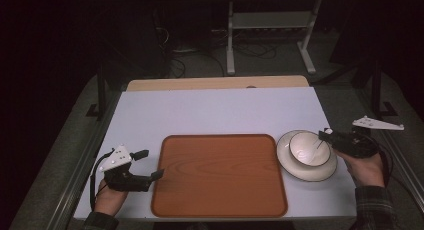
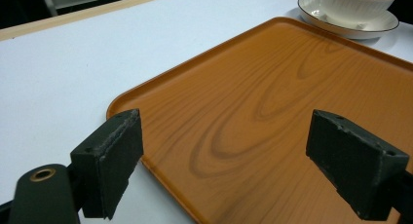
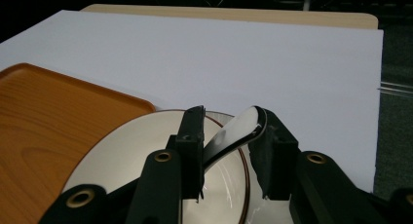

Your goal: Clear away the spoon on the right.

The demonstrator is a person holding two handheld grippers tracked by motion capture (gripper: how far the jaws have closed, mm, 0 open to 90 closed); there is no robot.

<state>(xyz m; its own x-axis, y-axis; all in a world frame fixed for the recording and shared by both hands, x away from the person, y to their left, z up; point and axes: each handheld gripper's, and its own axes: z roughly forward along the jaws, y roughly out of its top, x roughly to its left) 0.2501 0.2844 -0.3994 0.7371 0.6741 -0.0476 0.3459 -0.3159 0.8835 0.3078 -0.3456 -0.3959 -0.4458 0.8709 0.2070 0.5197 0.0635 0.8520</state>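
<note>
Holding the white spoon (image 3: pixel 238 131) by its handle, your right claw (image 3: pixel 229 141) sits over the white bowl (image 1: pixel 309 149), its jaws closed on the handle, and the bowl stands on a dark-rimmed saucer (image 1: pixel 300 172) just right of the wooden tray (image 1: pixel 220 175) on the white desk (image 1: pixel 215 110). Your left claw (image 1: pixel 147 165) hangs wide open and empty at the tray's near left corner, one jaw over the desk and one over the tray

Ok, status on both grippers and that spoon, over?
Left gripper open over the tray's near-left corner. Right gripper jaws either side of the spoon handle in the bowl; grip unclear. Nothing obstructing.
</note>
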